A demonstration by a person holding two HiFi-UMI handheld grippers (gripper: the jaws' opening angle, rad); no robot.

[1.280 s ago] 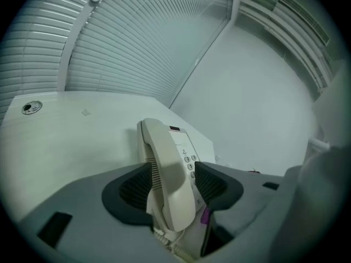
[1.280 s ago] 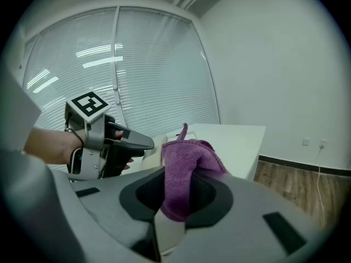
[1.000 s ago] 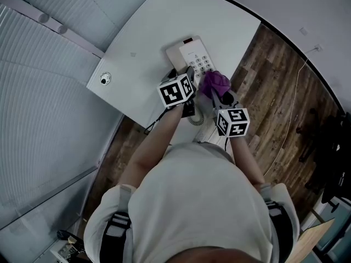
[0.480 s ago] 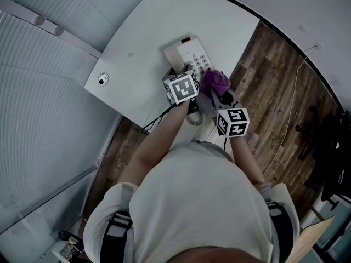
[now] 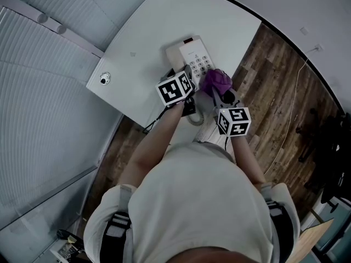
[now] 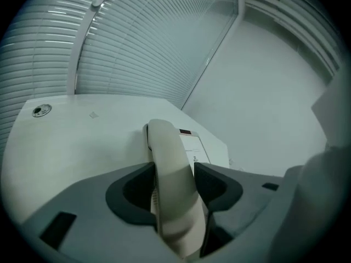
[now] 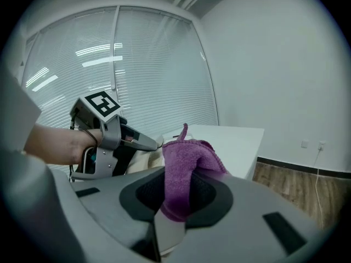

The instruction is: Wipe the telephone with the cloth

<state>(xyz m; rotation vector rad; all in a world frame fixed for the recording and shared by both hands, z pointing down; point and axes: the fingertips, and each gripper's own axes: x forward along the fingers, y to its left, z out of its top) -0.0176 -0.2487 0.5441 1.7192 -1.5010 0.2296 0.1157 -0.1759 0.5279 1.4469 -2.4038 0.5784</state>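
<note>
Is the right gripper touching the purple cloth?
Touching. In its own view the right gripper is closed on the purple cloth, with the fabric pinched between both pads.

I see cool, even, dimmish light; bright strips glare on the white slatted blinds (image 7: 98, 51). Both gripper views bulge, going black at the corners. A soft shadow bands the cream plastic telephone handset (image 6: 173, 174); my purple fuzzy cloth (image 7: 184, 169) looks sharp.
</note>
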